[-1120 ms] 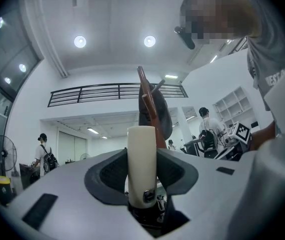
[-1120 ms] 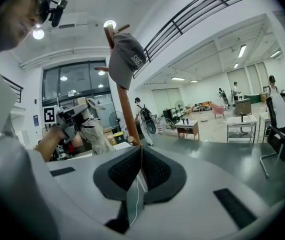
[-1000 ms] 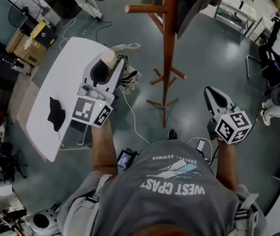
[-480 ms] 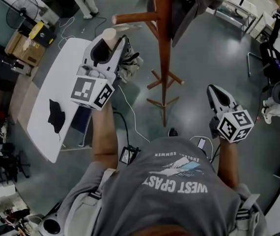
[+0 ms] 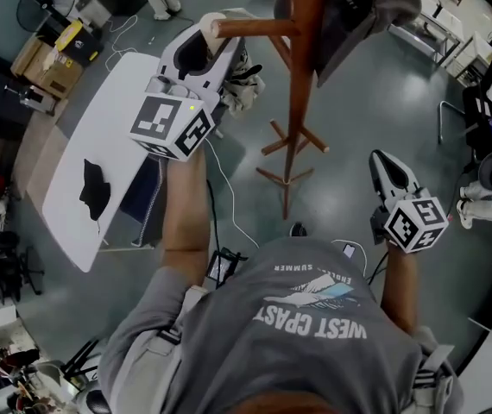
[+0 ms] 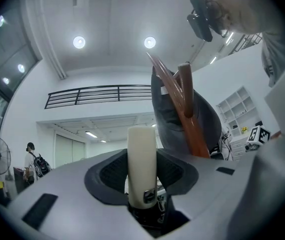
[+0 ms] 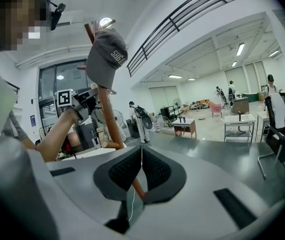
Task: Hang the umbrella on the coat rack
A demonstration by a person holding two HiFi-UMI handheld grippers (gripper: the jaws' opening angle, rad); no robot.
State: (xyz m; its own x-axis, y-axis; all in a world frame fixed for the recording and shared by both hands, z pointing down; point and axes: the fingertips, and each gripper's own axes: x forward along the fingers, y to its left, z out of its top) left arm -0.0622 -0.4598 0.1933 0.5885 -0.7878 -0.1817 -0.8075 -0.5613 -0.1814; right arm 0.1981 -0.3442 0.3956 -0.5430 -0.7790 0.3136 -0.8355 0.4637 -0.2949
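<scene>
Left gripper (image 5: 207,43) pinches the cream umbrella handle (image 6: 142,164) between its dark pads, the jaws standing wide only because the handle is thick. The handle rises upright out of the grip, so its free end leads the way to the wooden coat rack (image 5: 302,67). From the head view the folded umbrella (image 5: 242,84) hangs in a bundle just beyond and below the jaws, off the white table (image 5: 99,162) that lies beneath the gripper. Holding it by the handle probably leaves the canopy free to dangle once it is hung. A horizontal peg (image 5: 259,28) of the rack reaches toward this gripper, its tip just beside the handle's end; whether they touch cannot be told. In the left gripper view the rack's post (image 6: 190,114) stands close ahead and slightly to the right of the jaws. A grey cap (image 7: 106,51) already takes the far side of the rack, which likely explains the aim at this bare peg. No strap or loop can be made out. Right gripper (image 5: 382,160) is lowered at the person's side, well apart from the rack, its jaws pressed together on nothing, apparently not needed for the hanging.
</scene>
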